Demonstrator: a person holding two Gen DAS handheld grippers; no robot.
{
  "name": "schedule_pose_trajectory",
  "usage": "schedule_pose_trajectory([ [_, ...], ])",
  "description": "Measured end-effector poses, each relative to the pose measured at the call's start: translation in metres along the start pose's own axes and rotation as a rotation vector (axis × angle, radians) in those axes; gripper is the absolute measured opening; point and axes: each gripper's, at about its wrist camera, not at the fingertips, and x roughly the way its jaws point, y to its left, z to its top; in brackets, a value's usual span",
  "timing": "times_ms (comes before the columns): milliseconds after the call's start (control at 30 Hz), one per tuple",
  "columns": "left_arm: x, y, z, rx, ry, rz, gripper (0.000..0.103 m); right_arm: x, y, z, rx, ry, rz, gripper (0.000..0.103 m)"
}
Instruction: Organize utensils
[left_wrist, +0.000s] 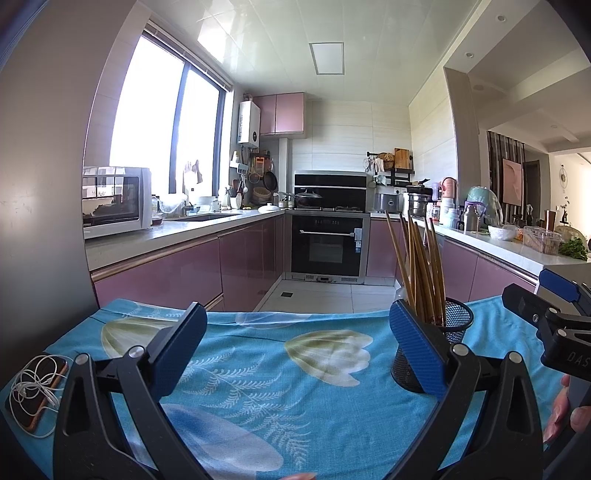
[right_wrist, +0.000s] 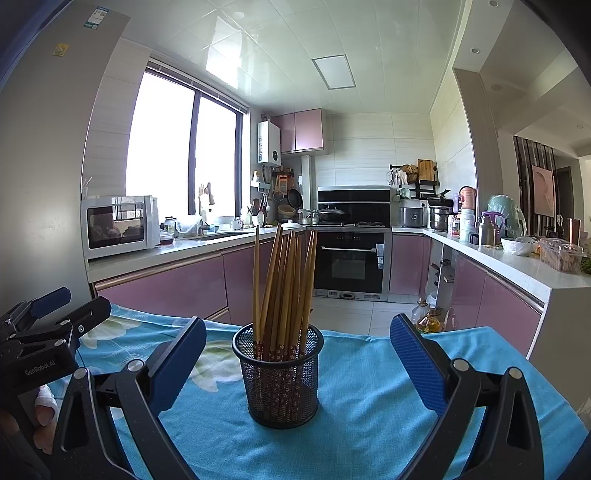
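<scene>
A black mesh cup (right_wrist: 282, 380) stands upright on the blue flowered cloth (right_wrist: 369, 406) and holds several wooden chopsticks (right_wrist: 286, 284), tips down. My right gripper (right_wrist: 297, 354) is open and empty, its jaws wide apart on either side of the cup, a little short of it. In the left wrist view the cup (left_wrist: 452, 328) and chopsticks (left_wrist: 421, 266) stand just behind my right finger. My left gripper (left_wrist: 297, 347) is open and empty above bare cloth (left_wrist: 258, 369), left of the cup. The right gripper also shows at the right edge of the left wrist view (left_wrist: 546, 314).
A phone with white earphones (left_wrist: 37, 387) lies at the cloth's left edge. Beyond the table are pink kitchen cabinets, a microwave (right_wrist: 118, 225), an oven (right_wrist: 351, 258) and a crowded counter on the right (right_wrist: 517, 251). Bottles (right_wrist: 428, 317) stand on the floor beyond the table.
</scene>
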Motion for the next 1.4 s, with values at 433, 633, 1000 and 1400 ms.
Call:
schedule_pose_trajectory([
  [433,0.000,-0.001,-0.001,-0.006,0.005,-0.005,0.097,0.001,-0.001,0.000,0.003,0.004,-0.001,0.096],
  [633,0.000,-0.001,-0.002,-0.005,0.008,-0.003,0.097,0.001,-0.002,0.001,0.010,0.006,-0.001,0.096],
  [1000,0.000,-0.002,-0.002,-0.007,0.010,-0.001,0.097,0.001,-0.002,0.001,0.008,0.008,0.001,0.096],
  [1400,0.011,0.006,-0.006,0.022,0.094,0.002,0.097,0.030,-0.042,-0.017,-0.050,0.259,-0.120,0.096],
])
